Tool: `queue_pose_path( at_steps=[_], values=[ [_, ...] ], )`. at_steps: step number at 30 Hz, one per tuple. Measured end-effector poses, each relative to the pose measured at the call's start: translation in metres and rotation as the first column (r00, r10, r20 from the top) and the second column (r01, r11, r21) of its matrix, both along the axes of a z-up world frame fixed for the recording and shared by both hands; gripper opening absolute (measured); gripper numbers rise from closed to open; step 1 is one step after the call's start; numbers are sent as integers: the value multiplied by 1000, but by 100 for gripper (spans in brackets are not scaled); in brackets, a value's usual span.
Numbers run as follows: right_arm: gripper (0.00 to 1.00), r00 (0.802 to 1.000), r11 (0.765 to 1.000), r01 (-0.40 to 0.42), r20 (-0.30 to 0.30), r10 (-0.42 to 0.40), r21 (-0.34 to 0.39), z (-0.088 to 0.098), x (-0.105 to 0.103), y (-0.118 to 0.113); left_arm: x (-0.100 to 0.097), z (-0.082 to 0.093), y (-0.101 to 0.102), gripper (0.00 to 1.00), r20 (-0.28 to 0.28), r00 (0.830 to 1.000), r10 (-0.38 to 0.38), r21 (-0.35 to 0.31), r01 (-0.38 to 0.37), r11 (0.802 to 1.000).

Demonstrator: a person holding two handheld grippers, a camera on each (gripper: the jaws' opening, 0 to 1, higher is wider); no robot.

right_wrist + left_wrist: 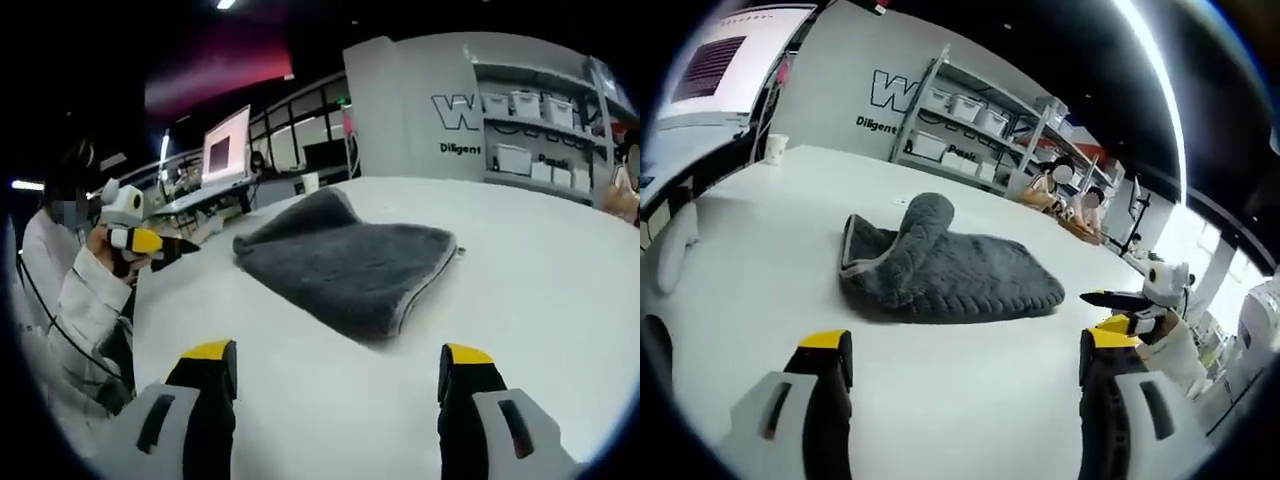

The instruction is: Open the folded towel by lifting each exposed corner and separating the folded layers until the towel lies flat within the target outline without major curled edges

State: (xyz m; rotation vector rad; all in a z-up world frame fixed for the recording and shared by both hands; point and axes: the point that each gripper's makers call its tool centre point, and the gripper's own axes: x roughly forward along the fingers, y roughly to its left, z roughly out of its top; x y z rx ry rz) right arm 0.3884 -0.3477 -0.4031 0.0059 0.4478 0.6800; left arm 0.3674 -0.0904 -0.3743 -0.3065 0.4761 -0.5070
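A dark grey folded towel (945, 270) lies on the white table (770, 270), with a raised hump of cloth at its far side and a pale hem along its left edge. My left gripper (965, 362) hovers open in front of it, a short way off, with nothing between its yellow-tipped jaws. In the right gripper view the towel (345, 262) lies ahead with its folded edge and pale hem facing me. My right gripper (338, 368) is open and empty, just short of that edge. Each gripper also appears in the other's view: right gripper (1132, 300), left gripper (160, 243).
A paper cup (775, 148) stands at the table's far left. Metal shelves with white bins (970, 125) line the back wall, and people sit beyond the table's far right corner. A screen (228, 145) stands on a desk behind. A person's white sleeve (85, 300) holds the left gripper.
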Motion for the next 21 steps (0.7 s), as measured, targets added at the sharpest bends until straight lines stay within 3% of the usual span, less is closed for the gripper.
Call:
queue_pose_path(
  at_steps=[6, 10, 14, 21],
  values=[
    [72, 999, 999, 35, 21, -35, -6, 1, 13, -4, -1, 1, -4, 92, 1, 1000, -9, -39, 9, 999],
    [62, 999, 999, 34, 41, -35, 16, 4, 18, -4, -1, -2, -4, 92, -11, 1000, -6, -35, 6, 999],
    [60, 999, 999, 42, 35, -42, -10, 1, 19, -3, -2, 1, -6, 92, -5, 1000, -14, -47, 14, 999],
    [44, 999, 999, 29, 20, -28, -36, -11, 22, -4, -4, 4, -5, 91, 3, 1000, -10, -47, 10, 999]
  ],
)
